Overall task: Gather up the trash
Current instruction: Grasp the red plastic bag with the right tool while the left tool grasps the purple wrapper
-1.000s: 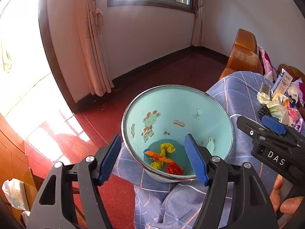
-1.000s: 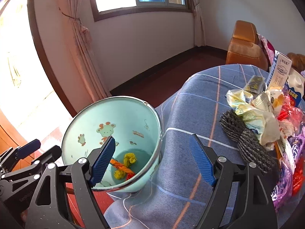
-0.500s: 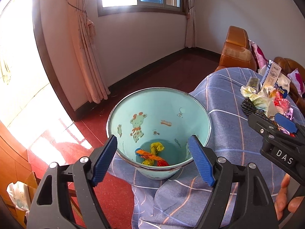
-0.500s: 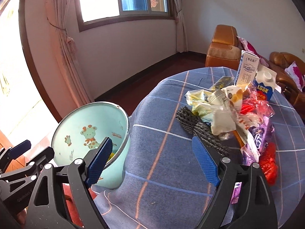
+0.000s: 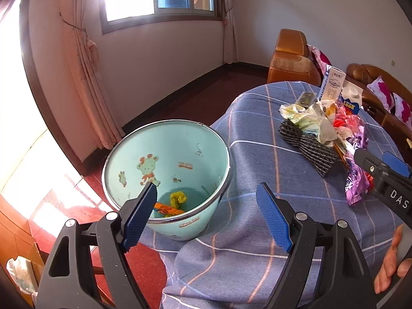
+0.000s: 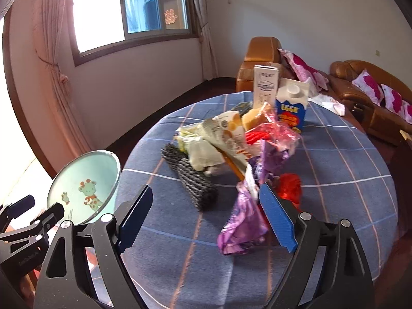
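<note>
Sunlight falls through the window (image 6: pixel 144 10) and past the pink curtain (image 5: pixel 87 82) at the far left, onto the red floor (image 5: pixel 59 200). Nearer, the pale green bin (image 5: pixel 167 159) with its cartoon giraffe stands against the left edge of the table under the blue checked cloth (image 5: pixel 257 159); a few yellow and orange wrappers (image 5: pixel 172 203) lie in its bottom. The left gripper (image 5: pixel 206 215) hangs over the bin's near rim, its jaws having just opened wider, nothing between them. To the right, on the cloth, the heap of trash (image 6: pixel 231 139) sits mid-table: a dark woven roll (image 6: pixel 190 177) on its left flank, pale crumpled bags on top, a red wrapper (image 6: pixel 291 188) near, a white box (image 6: pixel 265 87) and a blue-and-white carton (image 6: pixel 292 105) upright at the far side. A purple wrapper (image 6: pixel 242 221) trails from the heap toward the right gripper (image 6: pixel 206 217), lying just beside the right finger; whether it touches is unclear. Those jaws stand wide apart though they have just narrowed a little, gripping nothing. Brown leather sofas (image 6: pixel 360 90) with pink-flowered cushions (image 6: pixel 370 85) line the far right wall.
</note>
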Motion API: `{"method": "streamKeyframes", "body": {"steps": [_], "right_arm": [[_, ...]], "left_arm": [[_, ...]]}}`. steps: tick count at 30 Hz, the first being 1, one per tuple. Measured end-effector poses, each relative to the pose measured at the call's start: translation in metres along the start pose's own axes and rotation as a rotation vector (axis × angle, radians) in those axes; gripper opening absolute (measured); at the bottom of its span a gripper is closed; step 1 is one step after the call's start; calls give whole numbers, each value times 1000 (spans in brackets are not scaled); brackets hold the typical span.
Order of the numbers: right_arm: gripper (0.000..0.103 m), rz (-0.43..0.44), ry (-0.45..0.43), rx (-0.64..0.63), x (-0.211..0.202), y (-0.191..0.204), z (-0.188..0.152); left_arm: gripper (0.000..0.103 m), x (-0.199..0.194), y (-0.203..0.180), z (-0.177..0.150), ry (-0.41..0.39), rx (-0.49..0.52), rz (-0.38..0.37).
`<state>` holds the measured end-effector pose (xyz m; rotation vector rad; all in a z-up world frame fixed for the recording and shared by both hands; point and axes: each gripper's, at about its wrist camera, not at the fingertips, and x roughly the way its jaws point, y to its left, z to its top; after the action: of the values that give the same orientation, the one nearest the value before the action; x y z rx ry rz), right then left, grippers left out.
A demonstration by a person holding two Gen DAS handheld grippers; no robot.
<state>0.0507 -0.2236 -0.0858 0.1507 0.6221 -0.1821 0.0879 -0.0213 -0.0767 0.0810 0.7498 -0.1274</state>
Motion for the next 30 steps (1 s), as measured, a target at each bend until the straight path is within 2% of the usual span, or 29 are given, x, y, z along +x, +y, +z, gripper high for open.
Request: {"method": "streamKeyframes", "body": {"steps": [4,9,14,17,23,25,28,30], "right_arm": [[74,-50,15,45,-2,-34,-7],[65,-99,37,116,5,-75,-11],[65,-75,92,171,25,-93,-8],[64,-26,146,175,41,-93,-9],[40,49,230,195,60,-93,-17],[29,53,224,190,58,-93,-18],[21,62,216,184,52,-95,-19],[20,41,187,177,43,-99,-18]], "left_arm": [[78,2,-22,-3,10,35,-51],[78,3,-44,-4,17,64,-80],[77,8,-63,-3,28,87,-106],[77,10,-73,-2,30,104,-116],[77,12,-86,-1,31,130,-127],[77,14,-91,-1,37,133,-138],[77,16,-97,0,47,130,-164],[77,16,-103,1,45,134,-179]]}}
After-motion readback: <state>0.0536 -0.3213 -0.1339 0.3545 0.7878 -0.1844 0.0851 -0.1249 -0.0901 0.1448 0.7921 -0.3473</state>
